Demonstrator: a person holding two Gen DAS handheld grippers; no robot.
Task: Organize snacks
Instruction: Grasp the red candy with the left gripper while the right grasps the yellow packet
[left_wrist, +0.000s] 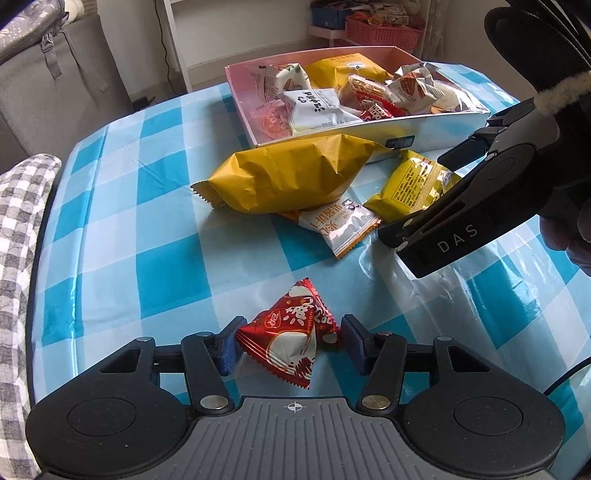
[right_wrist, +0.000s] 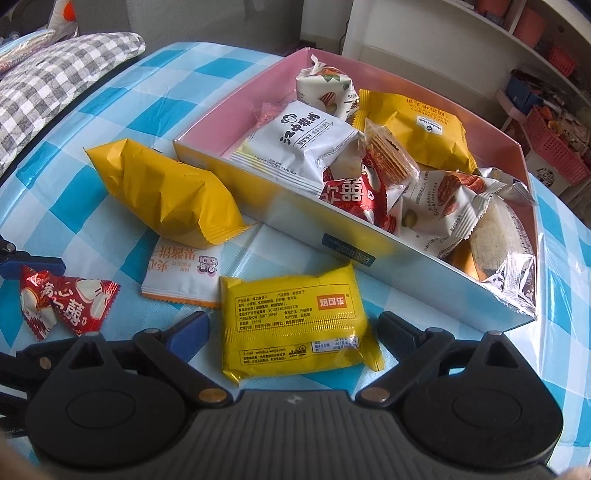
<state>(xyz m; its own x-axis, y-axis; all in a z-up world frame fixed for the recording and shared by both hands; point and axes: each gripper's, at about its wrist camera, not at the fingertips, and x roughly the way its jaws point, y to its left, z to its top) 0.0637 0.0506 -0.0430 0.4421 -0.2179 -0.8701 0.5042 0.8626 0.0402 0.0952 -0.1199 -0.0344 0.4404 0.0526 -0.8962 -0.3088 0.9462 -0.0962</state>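
A red triangular snack packet (left_wrist: 293, 338) lies on the checked tablecloth between the fingers of my left gripper (left_wrist: 290, 341), which is open around it. It also shows in the right wrist view (right_wrist: 62, 299). A flat yellow snack packet (right_wrist: 295, 323) lies between the fingers of my right gripper (right_wrist: 293, 334), which is open around it; it also shows in the left wrist view (left_wrist: 410, 184). A pink-lined box (right_wrist: 388, 245) holds several snack packets. A big yellow bag (left_wrist: 291, 173) and a white-orange biscuit packet (left_wrist: 340, 223) lie in front of the box.
The table has a blue-and-white checked cloth (left_wrist: 147, 221). A grey checked cushion (left_wrist: 18, 258) lies along its left edge. A grey sofa (left_wrist: 66, 74) and shelves with red baskets (left_wrist: 384, 31) stand behind the table.
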